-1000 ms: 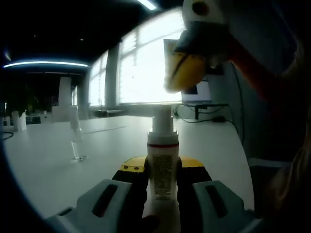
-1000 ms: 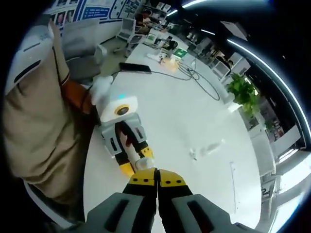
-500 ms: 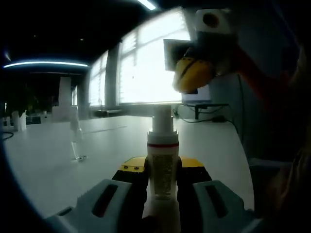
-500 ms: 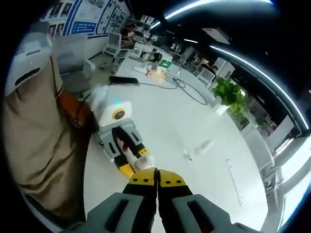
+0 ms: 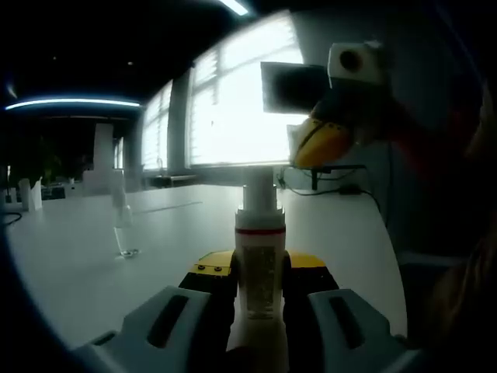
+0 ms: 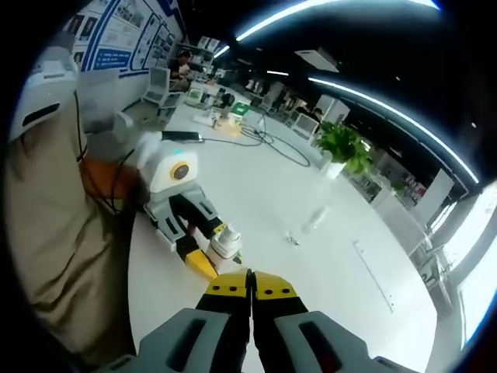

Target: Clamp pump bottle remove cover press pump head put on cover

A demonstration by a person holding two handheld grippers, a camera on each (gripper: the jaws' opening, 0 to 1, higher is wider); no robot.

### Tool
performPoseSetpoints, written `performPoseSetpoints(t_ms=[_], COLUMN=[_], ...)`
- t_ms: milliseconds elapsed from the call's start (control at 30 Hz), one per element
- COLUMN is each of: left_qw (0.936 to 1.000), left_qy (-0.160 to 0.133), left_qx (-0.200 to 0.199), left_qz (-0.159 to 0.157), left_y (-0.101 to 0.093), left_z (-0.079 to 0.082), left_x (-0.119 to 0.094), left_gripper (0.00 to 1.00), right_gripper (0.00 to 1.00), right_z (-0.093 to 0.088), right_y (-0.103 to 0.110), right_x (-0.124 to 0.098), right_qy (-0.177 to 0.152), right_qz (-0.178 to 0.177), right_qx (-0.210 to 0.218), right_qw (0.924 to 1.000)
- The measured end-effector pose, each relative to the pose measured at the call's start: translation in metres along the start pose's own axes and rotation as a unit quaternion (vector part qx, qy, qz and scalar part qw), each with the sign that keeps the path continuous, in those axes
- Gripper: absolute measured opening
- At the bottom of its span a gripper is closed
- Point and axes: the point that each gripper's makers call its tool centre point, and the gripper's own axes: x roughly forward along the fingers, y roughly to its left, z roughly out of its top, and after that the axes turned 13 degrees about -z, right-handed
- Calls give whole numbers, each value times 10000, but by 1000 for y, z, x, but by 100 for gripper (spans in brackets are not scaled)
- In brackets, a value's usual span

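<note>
A white pump bottle (image 5: pixel 260 241) with a red band stands upright between the jaws of my left gripper (image 5: pixel 259 272), which is shut on its body. Its bare pump head (image 5: pixel 259 185) sticks up with no cover on it. The clear cover (image 5: pixel 122 225) stands on the white table to the left, apart from the bottle. My right gripper (image 5: pixel 320 144), yellow-tipped and shut on nothing, hovers above and to the right of the pump head. In the right gripper view my right gripper (image 6: pixel 250 284) looks down on the left gripper (image 6: pixel 211 250), the bottle (image 6: pixel 226 239) and the cover (image 6: pixel 314 219).
A person in beige clothes (image 6: pixel 54 233) stands at the table's near edge. The white table (image 6: pixel 311 272) stretches far ahead. Cables (image 6: pixel 256 138) and small items lie at its far end, and a potted plant (image 6: pixel 342 146) stands beyond.
My right gripper has drawn away from just above the pump head, going up and to the right in the left gripper view. The bottle and the cover have stayed put.
</note>
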Motion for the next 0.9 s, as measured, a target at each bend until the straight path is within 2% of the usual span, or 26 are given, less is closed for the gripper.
performPoseSetpoints(t_ms=[133,400,600,900], left_qw=[10000,10000,10000,9999], left_qy=[4,34,51,91], left_qx=[-17,-46,-3,42], left_qz=[-1,20,27,25], left_y=[0,0,0,0], left_z=[0,-1,-2,-2], left_x=[0,0,0,0], left_gripper=[14,14,14,14], right_gripper=[0,0,0,0], right_z=[-4,-22,-27,-44], right_y=[0,4,4,1], right_x=[-3,-1,-3,-5], right_qy=[-129,-166,-365,-516], right_qz=[-163,-302,-488,-801], right_qx=[227,531,892,1312], right_qw=[9995,9980,9941,9868])
